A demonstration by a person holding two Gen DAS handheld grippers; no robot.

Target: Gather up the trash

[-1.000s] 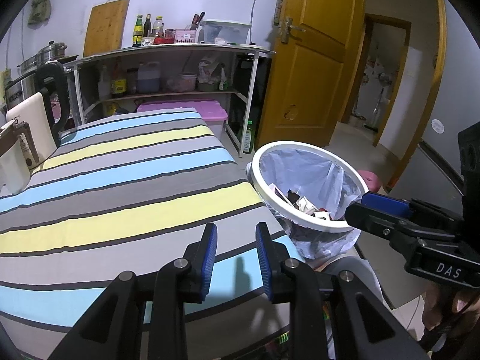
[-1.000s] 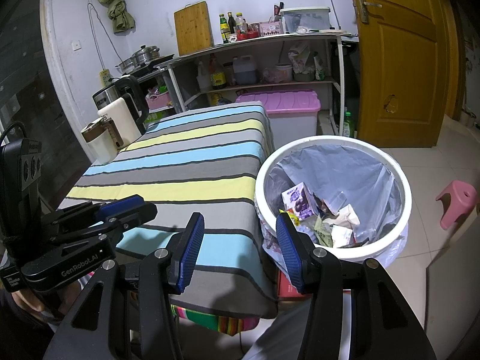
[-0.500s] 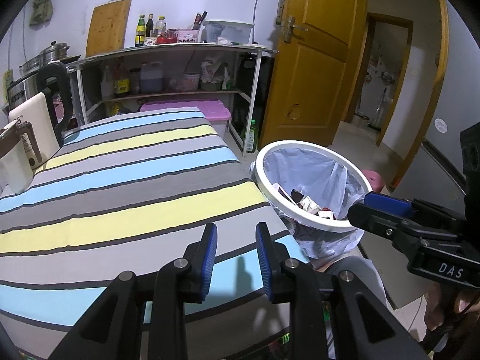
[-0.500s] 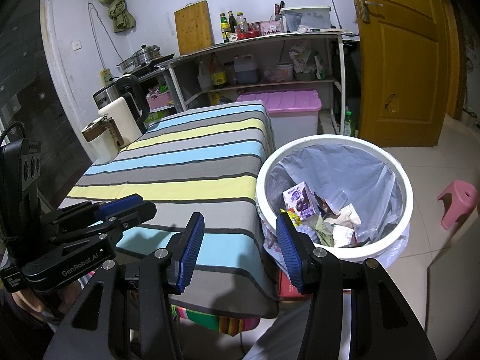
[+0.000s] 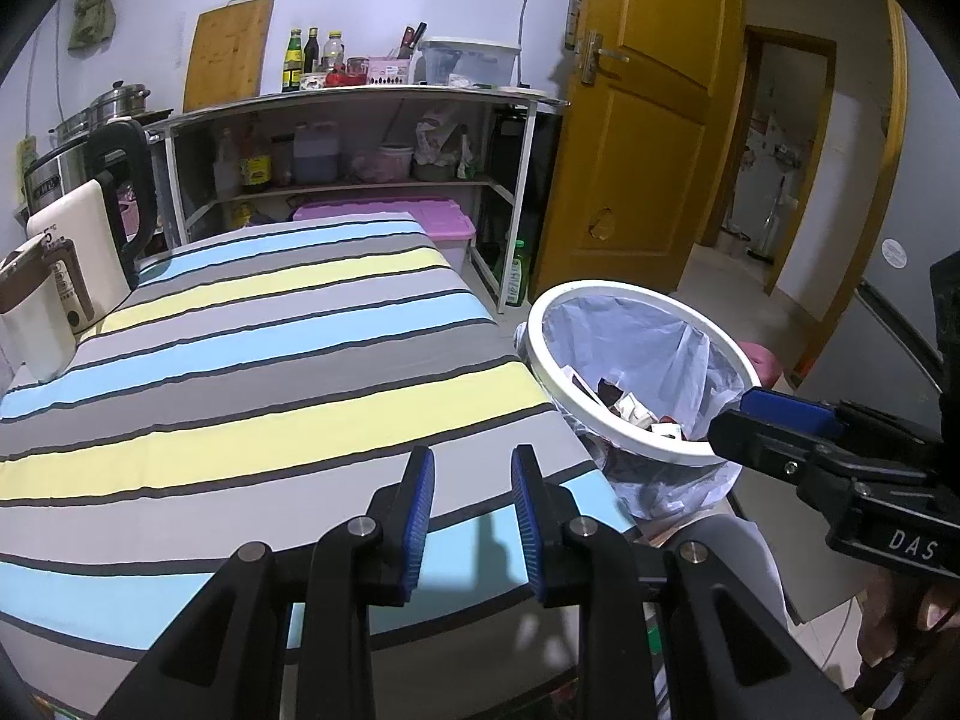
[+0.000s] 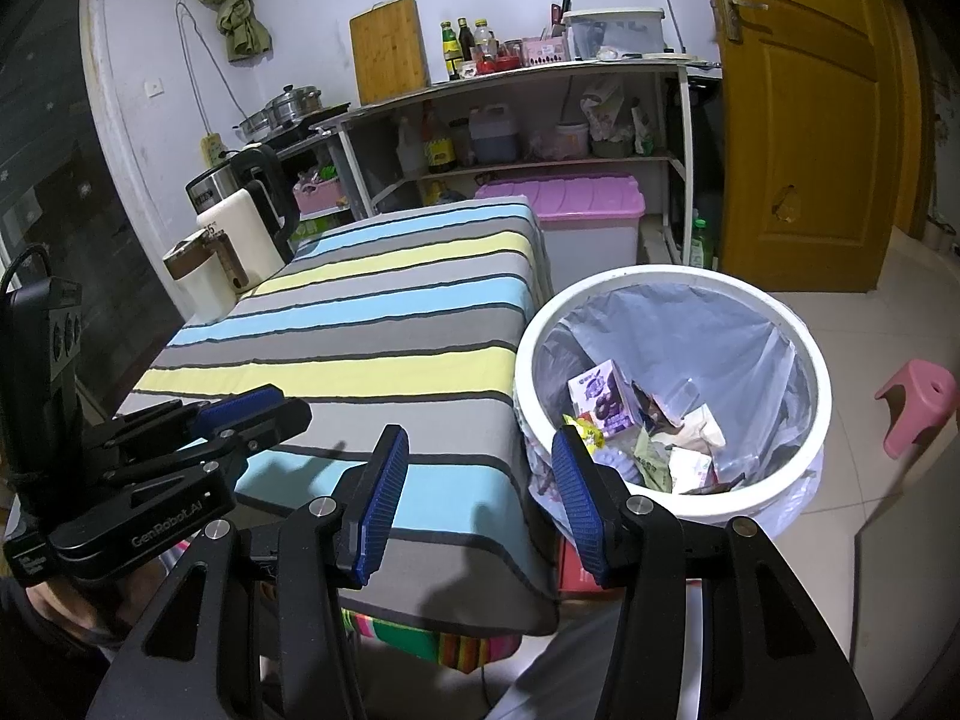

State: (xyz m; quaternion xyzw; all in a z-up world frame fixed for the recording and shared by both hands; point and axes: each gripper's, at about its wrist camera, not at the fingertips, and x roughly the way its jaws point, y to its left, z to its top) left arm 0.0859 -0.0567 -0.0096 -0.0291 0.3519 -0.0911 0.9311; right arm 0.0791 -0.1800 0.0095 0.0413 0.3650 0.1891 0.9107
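The striped surface [image 5: 252, 372] takes up most of both views, and its cloth of blue, yellow and grey bands shows no loose litter anywhere; only a white kettle [image 6: 246, 240] and a smaller white container [image 6: 201, 279] stand at its far left end. Beside its right edge, touching the hanging cloth, stands the white bin [image 6: 672, 396] with a pale plastic liner. The trash [image 6: 648, 438] lies heaped inside it: a purple printed carton, crumpled wrappers and bits of paper. Judged from this, collecting looks all but finished, with nothing left on the cloth to pick up; whether more litter waits on the floor out of view cannot be told.

The right claw [image 6: 480, 498] hovers over the near edge of the surface and the bin rim, its blue pads spread wide with nothing between them. The left claw [image 5: 471, 516] hangs over the near blue stripe, pads drawn closer but with a clear gap, also empty.

Readable writing is sparse: "GenRobot.AI" on the left claw's body in the right view, "DAS" on the right claw's body in the left view, and a "5" on the kettle. The carton's print is too small to read.
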